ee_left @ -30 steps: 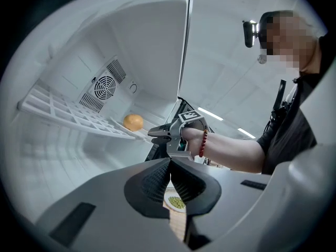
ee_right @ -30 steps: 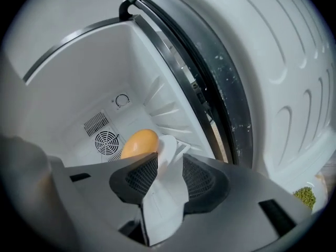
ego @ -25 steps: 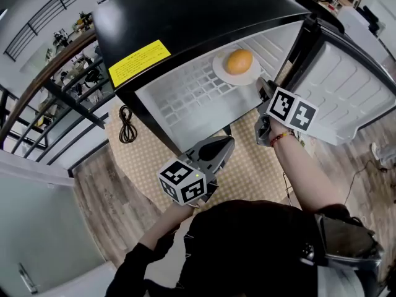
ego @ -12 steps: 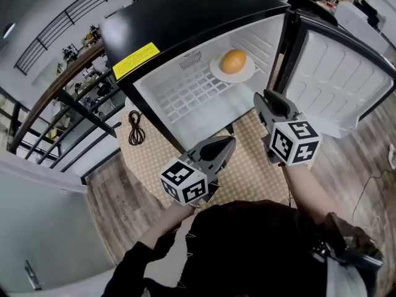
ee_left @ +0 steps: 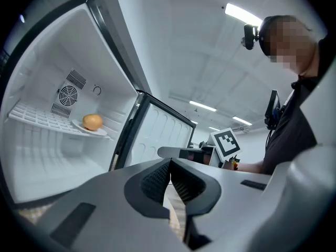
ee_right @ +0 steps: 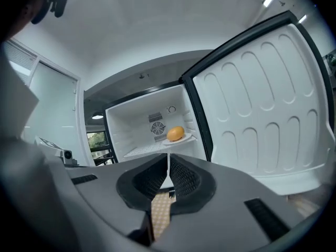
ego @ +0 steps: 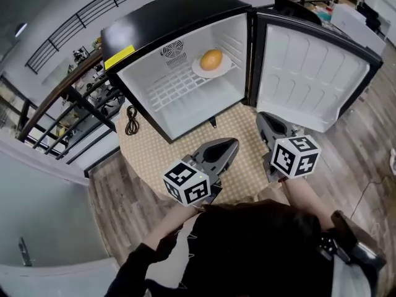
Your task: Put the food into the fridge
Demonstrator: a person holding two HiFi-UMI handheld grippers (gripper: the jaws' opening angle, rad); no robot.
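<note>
Food, an orange (ego: 211, 59) on a plate (ego: 223, 67), is seen set on the wire shelf (ego: 173, 88) at the back right of the fridge (ego: 167, 17), on the hinge side. Both grippers are held well clear of the opening, above the mat (ego: 154, 156). The left gripper (ego: 231, 143) is closed tip to tip with nothing in it. The jaws of the right gripper (ego: 262, 116) have just been closing and are now brought together on nothing. The placing is judged done; only the door (ego: 309, 73), swung wide to the right, appears to be left. For that, the right gripper is best brought round behind the door's free edge and pressed against the outer face, far from the hinge, so that a light push suffices. A steady swing is advised — a hard one could shove the small fridge along the mat or roll the orange off its plate.
</note>
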